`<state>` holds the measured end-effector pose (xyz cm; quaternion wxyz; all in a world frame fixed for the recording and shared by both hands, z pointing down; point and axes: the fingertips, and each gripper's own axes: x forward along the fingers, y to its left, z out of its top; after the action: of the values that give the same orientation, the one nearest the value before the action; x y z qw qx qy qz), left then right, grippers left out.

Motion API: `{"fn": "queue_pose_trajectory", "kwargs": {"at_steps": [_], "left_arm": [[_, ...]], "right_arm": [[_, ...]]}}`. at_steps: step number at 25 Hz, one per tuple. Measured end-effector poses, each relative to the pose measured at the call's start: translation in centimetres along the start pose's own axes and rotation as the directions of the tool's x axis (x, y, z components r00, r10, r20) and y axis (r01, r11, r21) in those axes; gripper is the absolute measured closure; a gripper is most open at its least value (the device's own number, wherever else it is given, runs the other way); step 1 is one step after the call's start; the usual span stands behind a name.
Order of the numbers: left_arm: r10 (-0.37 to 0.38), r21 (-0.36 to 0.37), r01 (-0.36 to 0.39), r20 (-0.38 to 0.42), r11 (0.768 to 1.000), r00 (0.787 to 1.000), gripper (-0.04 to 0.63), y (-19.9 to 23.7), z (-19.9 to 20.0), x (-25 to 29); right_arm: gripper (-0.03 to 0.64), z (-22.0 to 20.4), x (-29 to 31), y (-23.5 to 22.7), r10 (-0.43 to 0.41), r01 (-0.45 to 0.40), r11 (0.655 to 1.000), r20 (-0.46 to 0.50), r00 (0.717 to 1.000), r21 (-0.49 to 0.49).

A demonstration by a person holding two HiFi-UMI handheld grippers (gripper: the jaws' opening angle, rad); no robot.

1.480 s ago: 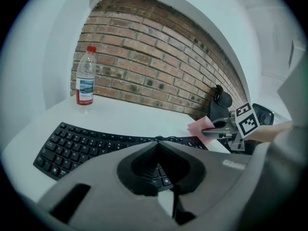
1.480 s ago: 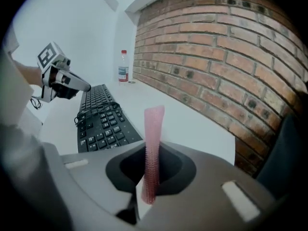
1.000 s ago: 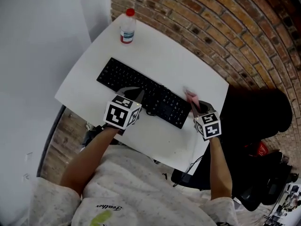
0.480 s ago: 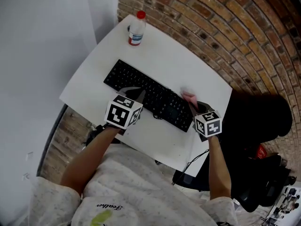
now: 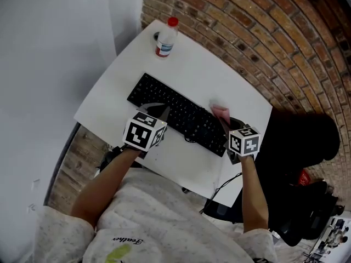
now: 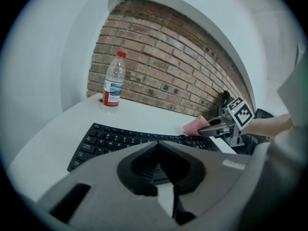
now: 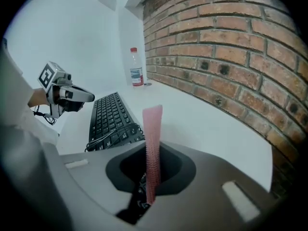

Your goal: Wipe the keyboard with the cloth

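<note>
Cloth (image 7: 153, 124): pink, soft, light; grip by edge, as right hand-held gripper (image 7: 152, 150) clamps it. Left hand-held gripper (image 6: 157, 146) closed, empty.

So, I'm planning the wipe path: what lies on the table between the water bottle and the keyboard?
Nothing: the white table between the bottle and the keyboard is bare there, as the head view and the left gripper view both show.

Keyboard (image 6: 120, 139) partly behind left tongs (image 6: 157, 146)
</note>
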<state>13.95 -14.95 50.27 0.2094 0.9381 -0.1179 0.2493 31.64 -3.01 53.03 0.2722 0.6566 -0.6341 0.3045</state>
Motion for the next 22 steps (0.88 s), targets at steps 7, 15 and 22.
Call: {"fn": "queue_pose_trajectory", "kwargs": {"at_steps": [7, 15, 22], "left_arm": [[-0.003, -0.003, 0.003, -0.002, 1.000, 1.000, 0.598, 0.9, 0.1, -0.4], [-0.010, 0.009, 0.010, -0.015, 1.000, 1.000, 0.598, 1.7, -0.5, -0.8], [0.009, -0.005, -0.009, -0.013, 1.000, 1.000, 0.598, 3.5, -0.7, -1.9]], "right_arm": [[0.594, 1.1, 0.7, 0.8, 0.054, -0.054, 0.998, -0.021, 0.998, 0.029], [0.593, 2.6, 2.2, 2.0, 0.106, -0.106, 0.994, -0.052, 0.993, 0.008], [0.593, 4.1, 3.6, 3.7, 0.141, -0.143, 0.989, -0.067, 0.988, -0.023]]}}
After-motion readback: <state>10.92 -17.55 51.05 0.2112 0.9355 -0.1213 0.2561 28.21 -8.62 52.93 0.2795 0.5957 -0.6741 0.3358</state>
